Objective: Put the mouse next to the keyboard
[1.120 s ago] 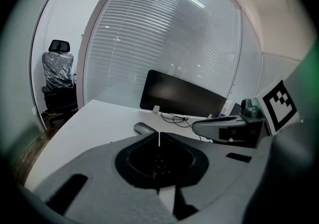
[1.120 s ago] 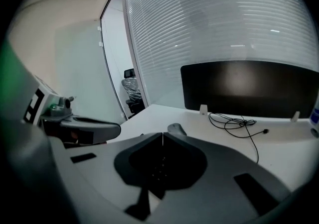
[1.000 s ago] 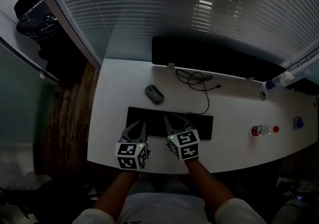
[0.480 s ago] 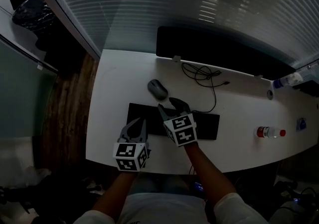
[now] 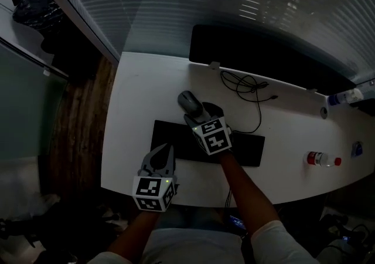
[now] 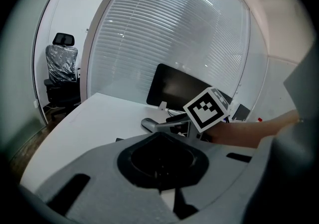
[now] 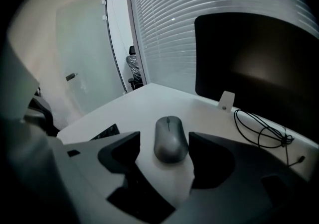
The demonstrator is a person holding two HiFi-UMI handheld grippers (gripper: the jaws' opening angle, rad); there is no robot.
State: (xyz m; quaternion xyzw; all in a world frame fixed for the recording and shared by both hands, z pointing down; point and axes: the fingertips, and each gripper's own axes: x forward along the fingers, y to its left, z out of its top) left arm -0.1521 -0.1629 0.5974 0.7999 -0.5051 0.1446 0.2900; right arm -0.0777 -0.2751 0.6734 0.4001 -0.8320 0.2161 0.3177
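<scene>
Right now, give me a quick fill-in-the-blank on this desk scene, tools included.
1. The right tool, whose jaws have just been opening, has the ____ between them, not yet pinched.
2. The left tool has its jaws ____, nothing between them.
3. The flat black ____ lies on the white desk nearest the person.
4. The loose cable lies in front of the dark ____.
Missing: mouse; shut; keyboard; monitor.

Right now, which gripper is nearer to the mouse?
The right. The right gripper has the mouse between its jaws, which have just been opening and do not touch it. The left gripper, jaws together, is at the near edge of the keyboard, far from the mouse.
</scene>
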